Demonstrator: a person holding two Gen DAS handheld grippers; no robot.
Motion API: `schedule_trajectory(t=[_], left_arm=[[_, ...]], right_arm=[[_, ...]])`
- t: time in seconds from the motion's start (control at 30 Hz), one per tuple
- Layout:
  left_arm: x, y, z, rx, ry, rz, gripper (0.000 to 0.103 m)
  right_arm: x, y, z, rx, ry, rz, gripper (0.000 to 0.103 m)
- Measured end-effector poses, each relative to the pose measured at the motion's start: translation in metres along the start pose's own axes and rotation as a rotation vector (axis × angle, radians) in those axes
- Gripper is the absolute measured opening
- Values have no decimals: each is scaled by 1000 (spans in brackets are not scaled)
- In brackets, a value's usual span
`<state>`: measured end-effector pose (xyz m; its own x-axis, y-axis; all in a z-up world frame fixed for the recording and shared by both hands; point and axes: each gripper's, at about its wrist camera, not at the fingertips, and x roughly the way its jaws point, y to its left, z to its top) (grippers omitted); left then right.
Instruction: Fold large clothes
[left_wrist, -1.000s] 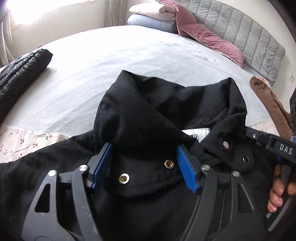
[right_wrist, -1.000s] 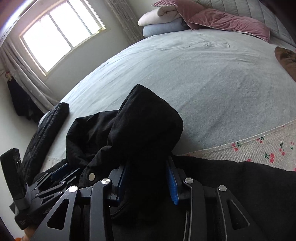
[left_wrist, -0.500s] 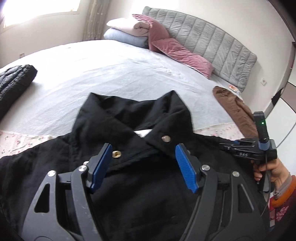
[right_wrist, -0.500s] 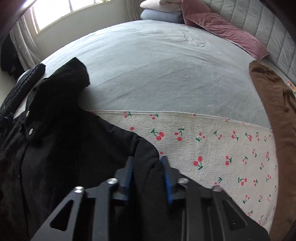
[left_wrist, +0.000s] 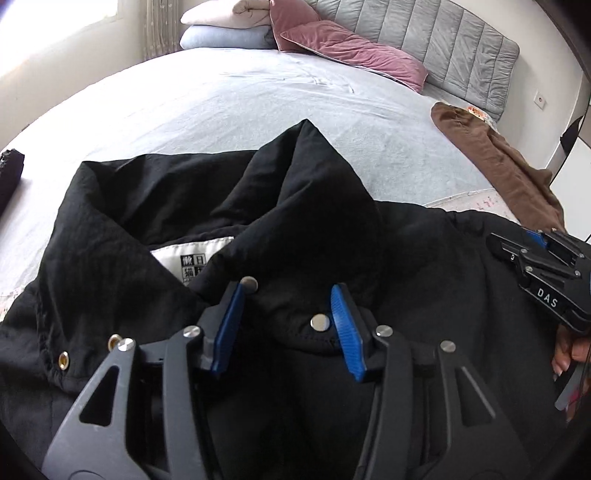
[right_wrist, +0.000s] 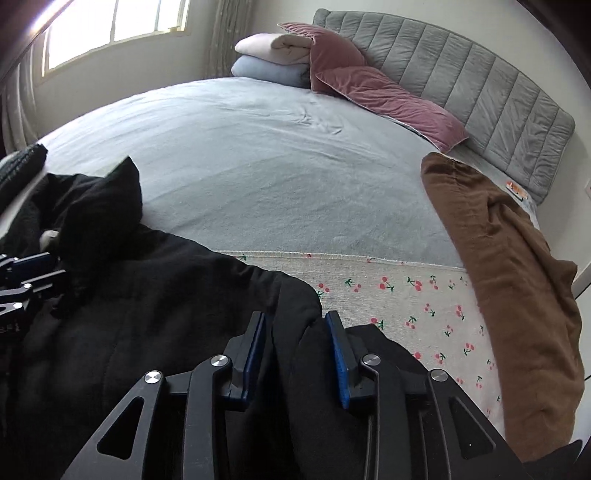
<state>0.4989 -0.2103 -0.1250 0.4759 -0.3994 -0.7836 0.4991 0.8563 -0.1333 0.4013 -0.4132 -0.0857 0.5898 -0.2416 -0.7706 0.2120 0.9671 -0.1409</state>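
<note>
A large black jacket (left_wrist: 184, 206) with snap buttons and a white neck label lies on the near edge of the bed. My left gripper (left_wrist: 288, 295) sits over its collar, jaws apart with collar fabric between the blue pads (left_wrist: 345, 325). My right gripper (right_wrist: 295, 325) grips a thick fold at the jacket's (right_wrist: 147, 314) right shoulder edge, above the cherry-print sheet. It also shows at the right of the left wrist view (left_wrist: 543, 266). The left gripper shows at the left edge of the right wrist view (right_wrist: 22, 280).
A grey blanket (right_wrist: 258, 166) covers the bed, with a cherry-print sheet (right_wrist: 424, 306) at its near edge. A brown garment (right_wrist: 509, 258) lies at the right. Pink pillows (right_wrist: 388, 96), folded bedding (right_wrist: 273, 55) and a grey headboard stand at the back. A dark quilted garment (right_wrist: 22, 166) lies far left.
The left gripper's jaws have narrowed around the collar and the view has moved closer to it. The right gripper has stayed on the jacket's shoulder edge, shifted slightly left.
</note>
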Motion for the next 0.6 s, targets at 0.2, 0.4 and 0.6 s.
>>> schedule_trajectory(t=[0.2, 0.4, 0.6], left_arm=[[-84, -12, -32, 3, -38, -49, 83], [-153, -33, -63, 46, -42, -57, 90], [-172, -74, -78, 107, -12, -59, 90]], right_arm=[[-102, -44, -20, 65, -75, 14, 75], [-172, -121, -72, 163, -49, -117, 81], [-184, -227, -138, 344, 56, -216, 86]])
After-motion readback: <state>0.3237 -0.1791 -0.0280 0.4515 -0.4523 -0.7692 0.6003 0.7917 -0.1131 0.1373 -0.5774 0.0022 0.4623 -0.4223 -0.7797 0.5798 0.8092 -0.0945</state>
